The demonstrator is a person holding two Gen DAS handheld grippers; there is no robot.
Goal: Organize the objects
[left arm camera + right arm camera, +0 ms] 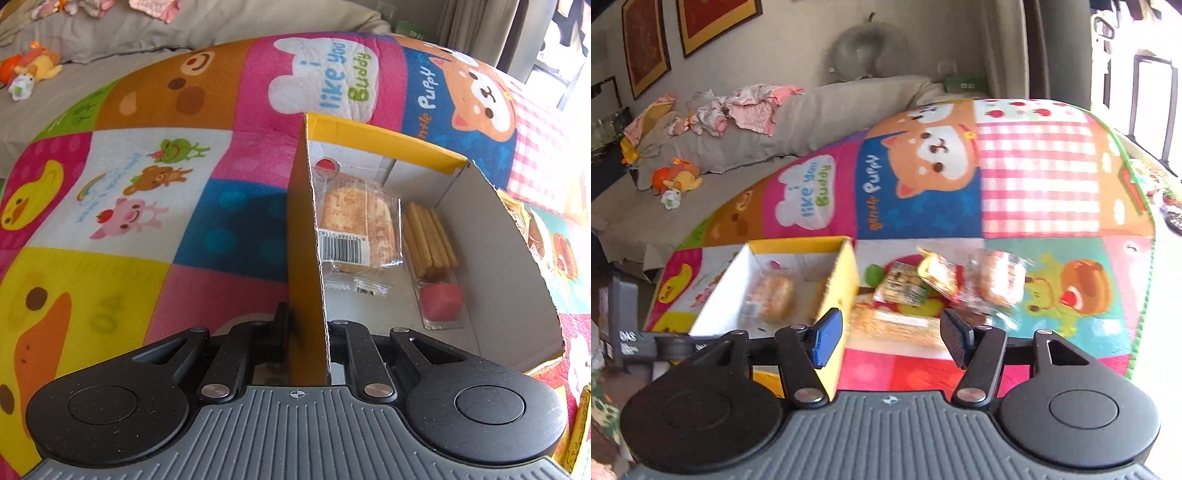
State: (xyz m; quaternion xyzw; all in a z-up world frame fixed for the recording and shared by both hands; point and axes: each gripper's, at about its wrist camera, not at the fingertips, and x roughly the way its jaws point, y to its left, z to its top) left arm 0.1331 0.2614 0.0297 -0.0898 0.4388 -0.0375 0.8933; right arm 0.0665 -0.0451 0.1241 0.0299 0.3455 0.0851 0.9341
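We noted left gripper (pixel 308 334) jaws clamped on the box (pixel 306 258) wall; right gripper (pixel 886 341) jaws open. We should steady the box, taking snack packets (pixel 960 284) at 12 o'clock.

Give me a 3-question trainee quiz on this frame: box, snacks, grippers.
1. True or false: the left gripper is clamped on a wall of the yellow box.
2. Which lies inside the box? A) biscuit-stick tray B) plush toy C) clock
3. Fill in: the right gripper is ____ and holds nothing, above the loose snack packets on the play mat.

Key: 1 true; 2 A; 3 open
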